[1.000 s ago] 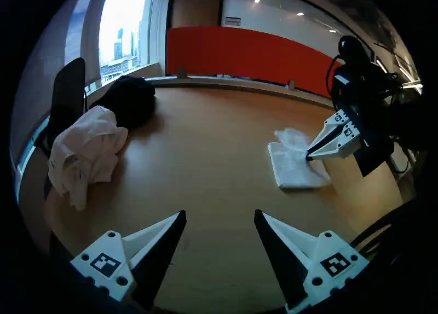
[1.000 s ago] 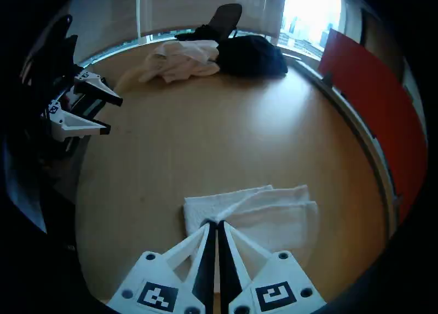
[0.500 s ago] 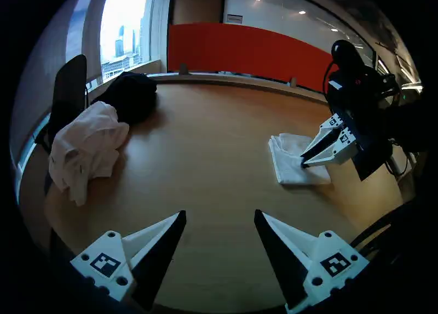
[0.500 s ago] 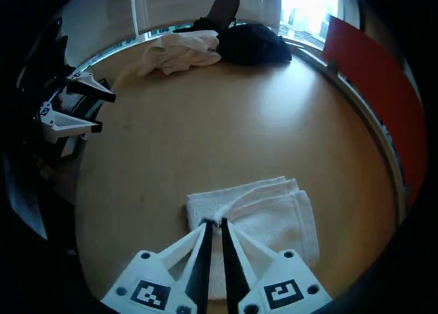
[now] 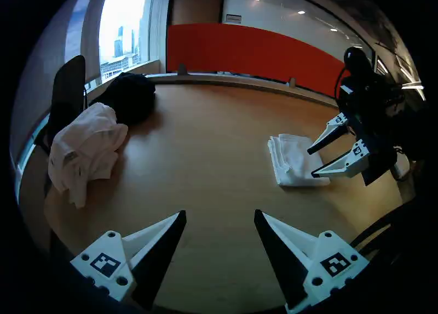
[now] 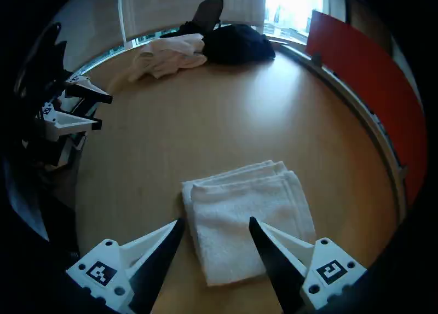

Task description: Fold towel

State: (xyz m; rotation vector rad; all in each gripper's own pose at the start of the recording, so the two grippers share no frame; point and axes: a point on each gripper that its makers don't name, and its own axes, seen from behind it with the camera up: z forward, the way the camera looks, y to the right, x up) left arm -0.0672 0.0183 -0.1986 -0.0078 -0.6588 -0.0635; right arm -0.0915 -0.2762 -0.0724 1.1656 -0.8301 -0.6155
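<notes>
The towel [image 6: 235, 204] is seen lying flat on the table [image 6: 219, 111] as a neat, layered rectangle, just ahead of and between the spread fingers of the right gripper [image 6: 216, 221], by which nothing is held. The folding is judged done or very nearly so, with at most a last fold or some smoothing left. The left gripper [image 5: 219, 212], likewise spread and empty, is held well apart from the towel over bare wood. Beyond its tips a red wall panel [image 5: 246, 51], a bright window [image 5: 123, 35], a heap of white cloth [image 5: 85, 150], a dark garment [image 5: 131, 95] and a chair [image 5: 68, 95] are seen.
</notes>
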